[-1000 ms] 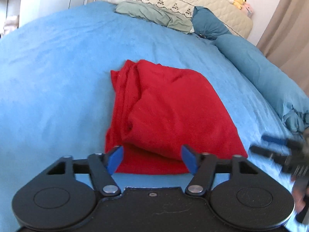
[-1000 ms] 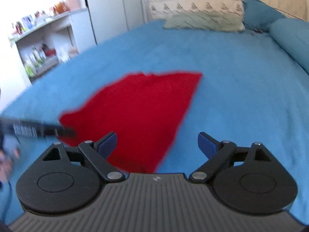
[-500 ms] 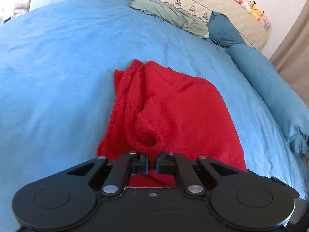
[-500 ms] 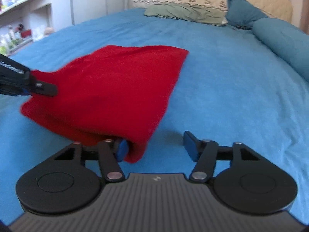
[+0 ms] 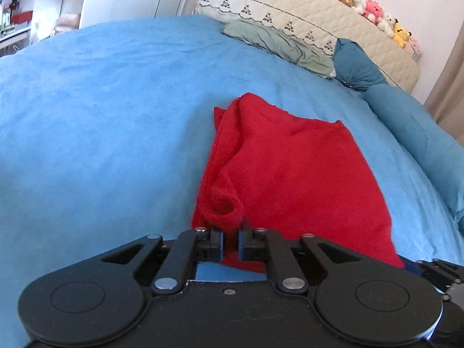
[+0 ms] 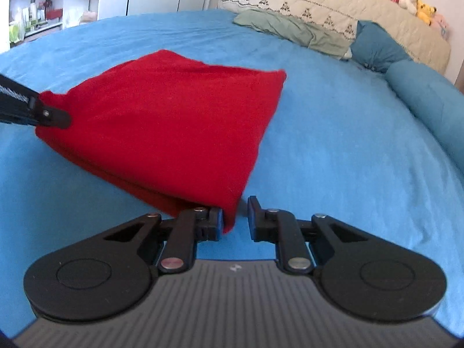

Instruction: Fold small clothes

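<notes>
Across the blue bed (image 5: 87,145), you are pinching the red garment (image 5: 290,174) with the left gripper (image 5: 230,245); your right gripper (image 6: 235,220), jaws narrowly apart, is closing on its near corner, probably before lifting both for a fold.

My left gripper (image 5: 230,245) is pinched tight on the near edge of the red cloth (image 5: 293,174). My right gripper (image 6: 235,217) sits at the cloth's near corner, fingers narrowly apart, perhaps not yet gripping.
</notes>
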Motion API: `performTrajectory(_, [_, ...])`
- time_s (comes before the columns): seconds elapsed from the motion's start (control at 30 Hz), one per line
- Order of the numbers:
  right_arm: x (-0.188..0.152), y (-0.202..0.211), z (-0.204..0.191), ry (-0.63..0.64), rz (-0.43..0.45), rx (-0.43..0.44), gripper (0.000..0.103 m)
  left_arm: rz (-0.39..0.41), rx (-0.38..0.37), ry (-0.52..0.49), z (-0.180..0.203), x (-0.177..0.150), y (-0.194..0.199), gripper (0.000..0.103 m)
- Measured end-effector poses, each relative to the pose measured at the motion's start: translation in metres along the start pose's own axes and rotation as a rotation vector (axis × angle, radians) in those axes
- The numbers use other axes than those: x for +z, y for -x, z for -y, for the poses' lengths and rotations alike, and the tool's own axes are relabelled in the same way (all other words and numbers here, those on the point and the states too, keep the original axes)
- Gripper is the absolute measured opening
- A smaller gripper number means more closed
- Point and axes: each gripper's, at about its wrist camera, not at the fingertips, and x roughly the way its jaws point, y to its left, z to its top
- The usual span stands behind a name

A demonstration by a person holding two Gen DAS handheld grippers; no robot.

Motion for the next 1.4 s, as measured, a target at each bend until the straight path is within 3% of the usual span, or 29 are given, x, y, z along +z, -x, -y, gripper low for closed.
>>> performTrajectory(0.13, [-0.001, 0.005, 0.013, 0.020, -0.019, 0.035, 0.043, 0.000, 0.012, -0.025, 0.002, 0.006, 0.012, 0.033])
performTrajectory(0.23, [-0.006, 0.025, 0.026, -0.002, -0.001, 0.076, 0.064, 0.019, 0.100, -0.084, -0.002, 0.007, 0.028, 0.071])
performTrajectory(0.3, [-0.008, 0.043, 0.037, -0.057, 0.046, 0.144, 0.073, 0.048, 0.116, -0.101, -0.008, 0.009, 0.041, 0.072])
performTrajectory(0.37, [0.000, 0.051, 0.040, -0.109, 0.091, 0.165, 0.098, 0.053, 0.096, -0.093, -0.012, 0.013, 0.047, 0.072])
performTrajectory(0.5, [0.021, 0.027, 0.039, -0.221, 0.073, 0.138, 0.098, 0.039, 0.104, -0.085, -0.007, 0.023, 0.039, 0.072])
performTrajectory(0.6, [0.018, 0.002, 0.033, -0.184, -0.019, 0.067, 0.096, 0.033, 0.090, -0.086, -0.007, 0.022, 0.040, 0.072])
performTrajectory(0.73, [0.006, -0.004, 0.039, -0.184, -0.053, 0.102, 0.096, 0.028, 0.095, -0.131, -0.002, 0.026, 0.035, 0.072])
performTrajectory(0.83, [0.020, 0.005, 0.053, -0.228, -0.036, 0.159, 0.097, 0.027, 0.090, -0.154, 0.001, 0.038, 0.031, 0.073])
performTrajectory(0.9, [0.034, 0.009, 0.064, -0.250, -0.024, 0.201, 0.098, 0.029, 0.067, -0.181, 0.005, 0.052, 0.027, 0.082])
performTrajectory(0.97, [0.054, 0.007, 0.077, -0.282, -0.043, 0.249, 0.103, 0.025, 0.040, -0.193, 0.008, 0.072, 0.021, 0.103])
performTrajectory(1.0, [0.066, 0.003, 0.083, -0.300, -0.068, 0.275, 0.103, 0.016, 0.017, -0.184, 0.007, 0.083, 0.017, 0.103])
performTrajectory(1.17, [0.097, -0.036, 0.114, -0.469, -0.178, 0.383, 0.103, -0.140, -0.120, -0.102, 0.000, 0.129, -0.025, 0.103])
performTrajectory(1.3, [0.094, -0.063, 0.125, -0.601, -0.236, 0.432, 0.103, -0.276, -0.149, -0.072, -0.008, 0.138, -0.068, 0.101])
performTrajectory(1.4, [0.089, -0.079, 0.124, -0.638, -0.258, 0.442, 0.103, -0.346, -0.163, -0.041, -0.013, 0.129, -0.091, 0.087])
